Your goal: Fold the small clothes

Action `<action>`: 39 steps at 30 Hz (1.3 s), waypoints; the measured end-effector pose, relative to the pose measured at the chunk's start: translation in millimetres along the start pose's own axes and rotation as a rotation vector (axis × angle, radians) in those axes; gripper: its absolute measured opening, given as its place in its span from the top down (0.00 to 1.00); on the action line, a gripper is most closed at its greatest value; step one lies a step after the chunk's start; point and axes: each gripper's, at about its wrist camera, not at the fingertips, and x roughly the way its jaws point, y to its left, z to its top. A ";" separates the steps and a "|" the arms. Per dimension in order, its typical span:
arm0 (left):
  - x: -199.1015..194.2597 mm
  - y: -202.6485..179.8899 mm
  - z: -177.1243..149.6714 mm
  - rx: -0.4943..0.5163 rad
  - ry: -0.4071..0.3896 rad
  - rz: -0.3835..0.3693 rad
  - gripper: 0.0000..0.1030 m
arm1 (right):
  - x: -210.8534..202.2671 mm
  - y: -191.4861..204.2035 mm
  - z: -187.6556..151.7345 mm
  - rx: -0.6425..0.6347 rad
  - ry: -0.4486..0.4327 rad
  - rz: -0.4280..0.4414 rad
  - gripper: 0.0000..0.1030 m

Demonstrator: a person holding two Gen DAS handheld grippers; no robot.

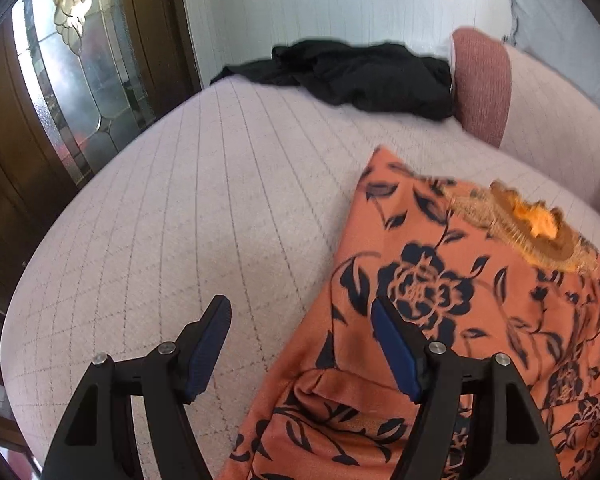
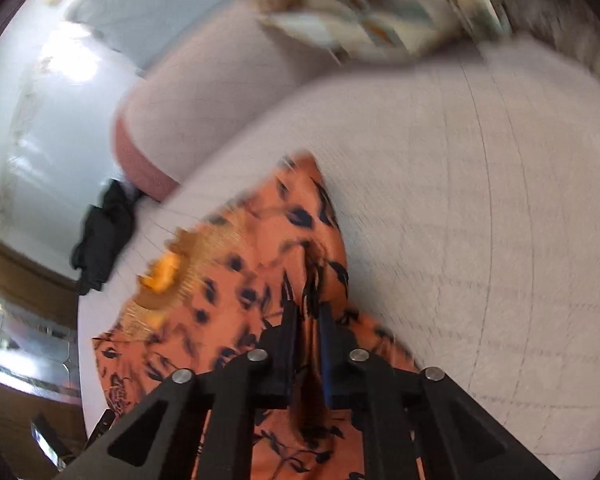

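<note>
Beyond the floral garment (image 1: 480,300), a crumpled black cloth (image 1: 364,74) beside a pink bolster (image 1: 482,88).

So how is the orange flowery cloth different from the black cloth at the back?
The orange flowery cloth has dark flowers and a gold embroidered patch; the black cloth is plain. The orange one lies mostly flat near the grippers, while the black one sits crumpled at the far edge. The right gripper pinches the orange one; nothing touches the black one. Both lie on the same pale bed cover.
</note>
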 end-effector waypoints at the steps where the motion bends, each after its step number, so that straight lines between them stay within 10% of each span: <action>1: -2.7 -0.4 0.9 -0.001 -0.018 -0.001 0.29 | -11.1 8.4 1.9 -0.040 -0.058 0.015 0.94; 5: 1.3 -6.7 -2.1 0.015 -0.015 0.000 0.29 | -24.4 23.0 2.3 -0.144 -0.224 0.020 0.96; 8: 6.3 -15.3 -7.1 0.044 0.015 -0.028 0.29 | 11.7 2.6 1.9 -0.078 -0.075 -0.120 0.96; 14: -11.2 -44.2 -14.5 0.159 -0.053 -0.106 0.28 | -21.0 23.9 -1.8 -0.122 -0.200 0.084 0.92; 17: 4.4 -56.2 -21.2 0.208 0.029 -0.123 0.26 | 12.7 33.4 -10.0 -0.141 -0.030 0.114 0.92; 20: 15.3 -55.8 -25.8 0.211 0.074 -0.093 0.22 | 65.8 26.3 -22.2 -0.169 0.171 -0.111 0.94; 26: 4.3 -33.6 -11.3 0.126 0.041 -0.056 0.22 | 34.9 56.8 -20.4 -0.232 0.054 -0.005 0.91; 32: 8.5 -14.3 -4.3 0.053 0.064 -0.045 0.22 | 57.8 122.3 -55.6 -0.311 0.175 0.269 0.91; 39: 18.1 -21.0 -3.1 0.056 0.098 -0.058 0.22 | 122.7 131.8 -62.4 -0.253 0.273 0.198 0.93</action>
